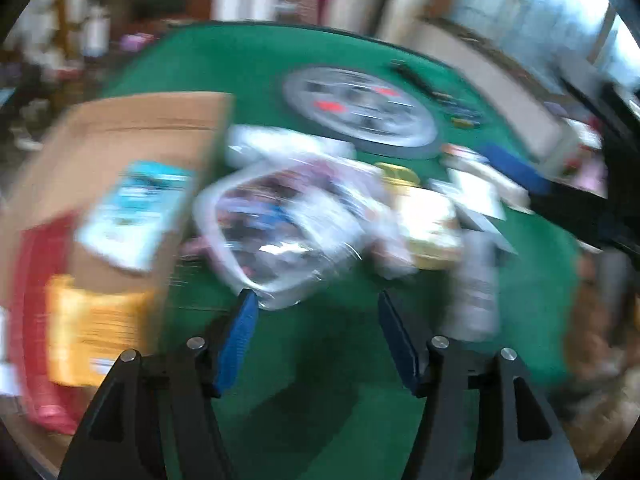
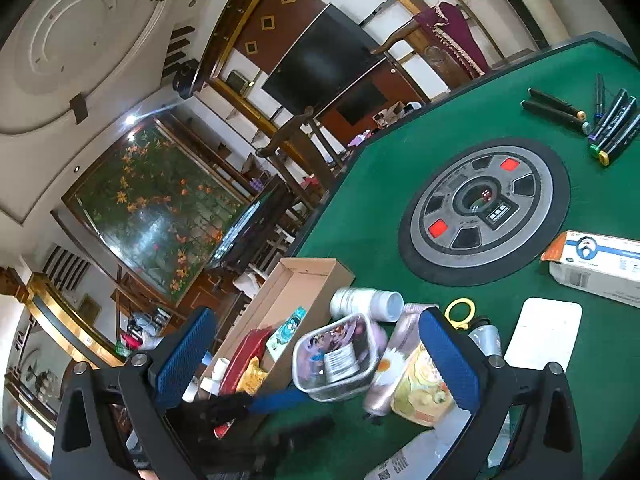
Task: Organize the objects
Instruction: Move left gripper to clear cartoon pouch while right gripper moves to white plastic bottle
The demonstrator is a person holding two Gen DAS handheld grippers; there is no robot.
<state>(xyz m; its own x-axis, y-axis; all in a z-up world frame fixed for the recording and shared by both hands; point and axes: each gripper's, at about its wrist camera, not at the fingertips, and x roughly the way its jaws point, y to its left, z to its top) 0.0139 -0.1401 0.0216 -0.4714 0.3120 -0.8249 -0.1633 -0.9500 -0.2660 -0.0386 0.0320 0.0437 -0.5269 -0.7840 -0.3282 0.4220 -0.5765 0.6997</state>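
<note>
On the green felt table [image 2: 400, 128] stands an open cardboard box [image 2: 304, 280] holding red, yellow and teal packets. A clear plastic container [image 2: 336, 360] lies beside it, among a white bottle [image 2: 364, 302], a pink tube [image 2: 384, 376] and a yellow packet [image 2: 420, 392]. In the blurred left wrist view my left gripper [image 1: 316, 300] is open just short of the container [image 1: 276, 224], with only felt between its blue pads; the box [image 1: 132, 152] is at its left. My right gripper [image 2: 316, 314] is wide open above the clutter and holds nothing. The left gripper's blue finger [image 2: 280, 398] reaches towards the container.
A round grey disc [image 2: 484, 208] is set into the table's middle. Several markers [image 2: 600, 120] lie at the far right. A white carton with an orange flap [image 2: 600, 264], a white card [image 2: 544, 332] and yellow scissor handles [image 2: 460, 312] lie nearer. Wooden chairs stand past the table's edge.
</note>
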